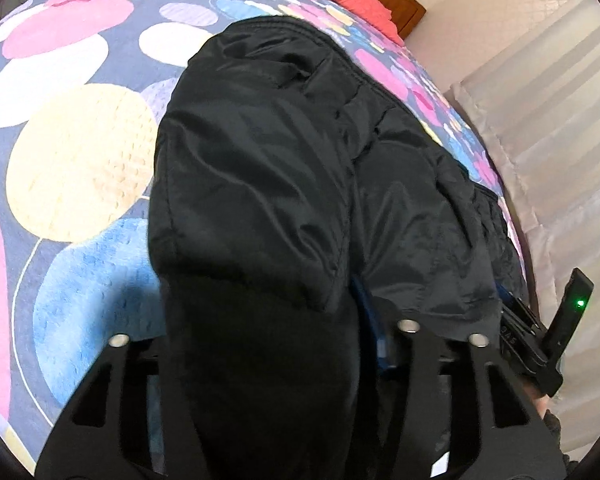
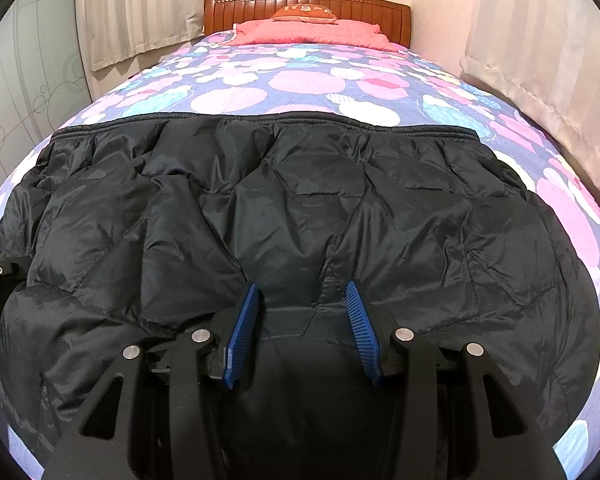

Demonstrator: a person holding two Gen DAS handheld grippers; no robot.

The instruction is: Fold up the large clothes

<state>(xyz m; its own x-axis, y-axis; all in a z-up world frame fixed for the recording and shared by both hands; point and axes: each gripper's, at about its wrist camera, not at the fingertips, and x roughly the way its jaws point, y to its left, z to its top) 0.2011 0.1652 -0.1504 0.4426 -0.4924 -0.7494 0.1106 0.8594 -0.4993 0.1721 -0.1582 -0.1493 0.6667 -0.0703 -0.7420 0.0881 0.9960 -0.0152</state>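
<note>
A large black quilted jacket (image 2: 300, 208) lies spread across the bed, its hem toward the headboard. My right gripper (image 2: 302, 300) is open, its blue pads either side of a fold at the jacket's near edge. In the left wrist view a black sleeve or flap of the jacket (image 1: 252, 184) is draped over my left gripper (image 1: 300, 320) and hides most of its fingers. One blue pad (image 1: 364, 300) shows beside the cloth. The cloth seems pinched between the fingers.
The bed has a bedspread with coloured circles (image 2: 300, 80), a pink pillow (image 2: 312, 34) and a wooden headboard (image 2: 308, 6). Curtains (image 2: 540, 60) hang close on the right. The other gripper's body (image 1: 548, 344) shows at the jacket's right edge in the left wrist view.
</note>
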